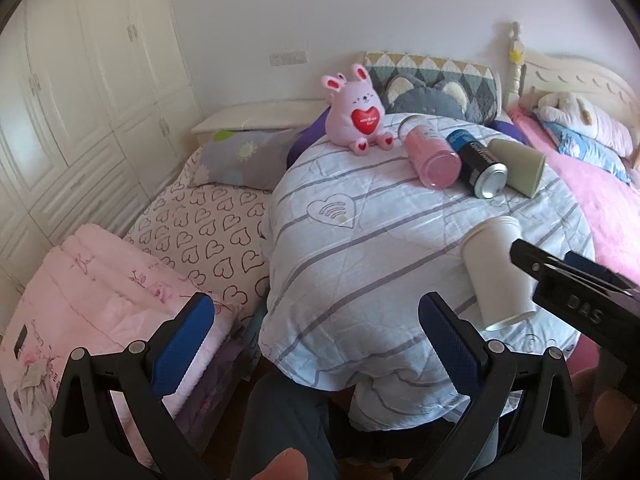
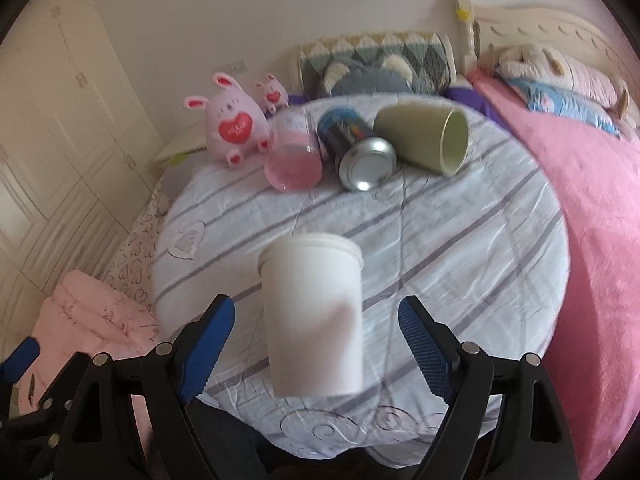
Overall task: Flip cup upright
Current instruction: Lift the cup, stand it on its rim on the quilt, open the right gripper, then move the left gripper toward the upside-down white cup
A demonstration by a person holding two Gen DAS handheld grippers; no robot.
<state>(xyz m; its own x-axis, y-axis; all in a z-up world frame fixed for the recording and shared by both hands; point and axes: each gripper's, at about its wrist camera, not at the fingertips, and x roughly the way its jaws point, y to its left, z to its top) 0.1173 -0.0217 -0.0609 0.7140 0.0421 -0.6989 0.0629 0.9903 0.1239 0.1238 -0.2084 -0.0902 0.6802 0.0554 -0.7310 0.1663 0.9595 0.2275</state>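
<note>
A white paper cup [image 2: 314,316] lies on its side on the striped quilt, its wide rim pointing away from me. My right gripper [image 2: 316,344] is open, with a blue pad on each side of the cup's lower body, not touching it. In the left wrist view the same cup [image 1: 496,268] lies at the right, and the right gripper [image 1: 572,280] reaches in beside it. My left gripper [image 1: 316,332] is open and empty, held over the quilt's near edge, left of the cup.
A pink cup [image 2: 294,158], a dark can [image 2: 358,152] and an olive-green cup [image 2: 430,138] lie on their sides at the far side of the quilt [image 2: 460,240]. A pink plush rabbit [image 2: 236,124] sits left of them. A pink blanket [image 2: 600,220] is to the right, folded pink bedding [image 1: 100,300] to the left.
</note>
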